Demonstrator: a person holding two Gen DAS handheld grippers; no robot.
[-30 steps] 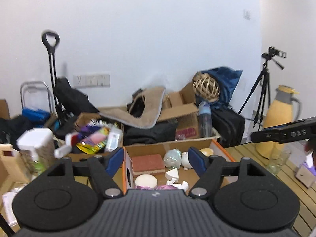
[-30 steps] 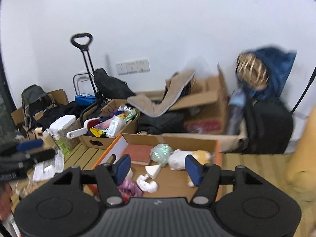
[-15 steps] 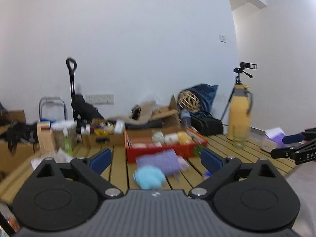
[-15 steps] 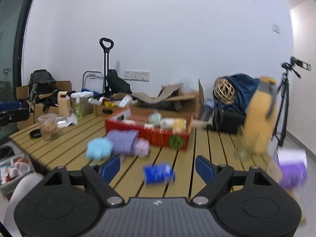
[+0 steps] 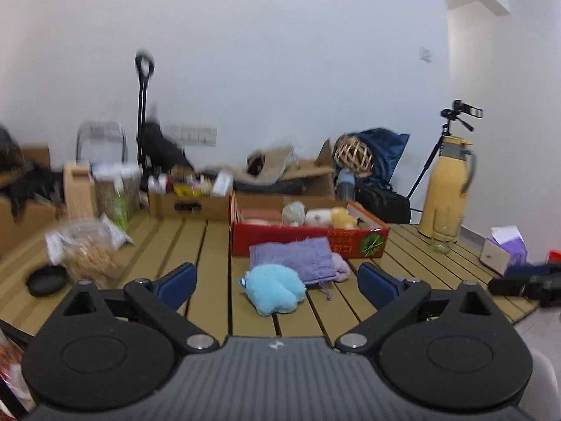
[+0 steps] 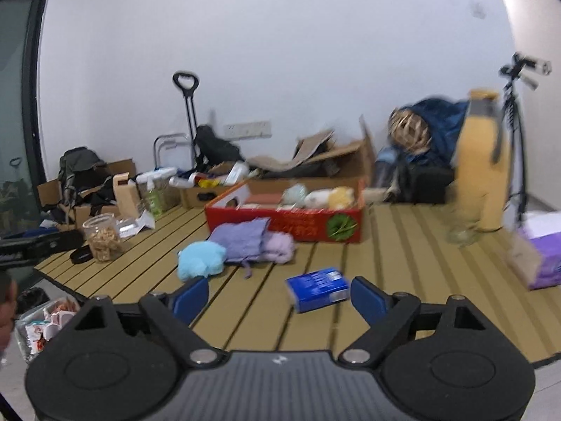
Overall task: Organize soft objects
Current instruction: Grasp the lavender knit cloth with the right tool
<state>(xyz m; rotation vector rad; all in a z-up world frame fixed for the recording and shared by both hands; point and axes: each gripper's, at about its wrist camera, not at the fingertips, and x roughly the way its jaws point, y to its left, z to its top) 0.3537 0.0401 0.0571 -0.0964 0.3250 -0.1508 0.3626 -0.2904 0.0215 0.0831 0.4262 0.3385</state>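
Two pairs of tongs hover over the near edge of a slatted desk (image 5: pixel 210 245), both spread wide and holding nothing. The left tongs (image 5: pixel 277 279) have just been opening; right ahead of them, between their blue tips, lies a fluffy blue toy (image 5: pixel 273 289), touching a purple cloth (image 5: pixel 292 256) just beyond it. A lilac pouch (image 5: pixel 340 268) sits beside the cloth, toward the right tip. Farther ahead stands a red box (image 5: pixel 308 240) with soft toys inside. The right tongs (image 6: pixel 278 298) have also just been opening; a blue packet (image 6: pixel 317 287) lies just ahead of them, nearer the right tip, with the toy, cloth and pouch beyond to the left.
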